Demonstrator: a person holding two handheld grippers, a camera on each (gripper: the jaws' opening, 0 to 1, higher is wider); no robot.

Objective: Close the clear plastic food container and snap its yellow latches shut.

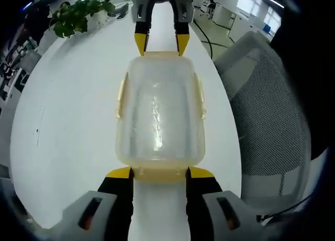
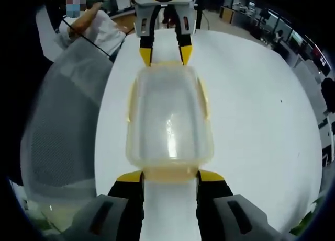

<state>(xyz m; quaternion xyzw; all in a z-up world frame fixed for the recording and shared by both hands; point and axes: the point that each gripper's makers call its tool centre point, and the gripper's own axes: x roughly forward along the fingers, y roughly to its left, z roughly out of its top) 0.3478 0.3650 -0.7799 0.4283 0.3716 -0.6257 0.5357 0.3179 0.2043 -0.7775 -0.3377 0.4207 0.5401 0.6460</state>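
A: Where was the clear food container [image 1: 159,115] found?

B: It was seen lying on the white table [image 1: 68,126], lid on, set lengthways between the two grippers, beside a mesh-backed chair [image 1: 272,121].

A: How were the fingers held?

B: The left gripper [image 1: 159,173] was spread to about the width of the yellow end latch [image 1: 159,174], its tips set at the latch's two corners. The right gripper [image 2: 170,176] was placed the same way on the opposite end latch [image 2: 170,174]. Whether anything was actually pinched could not be told.

A: Why opposed like that?

B: Probably so the box was braced while each end latch was pressed; the side latches [image 1: 199,97] appeared not yet snapped flat, though that was hard to judge.
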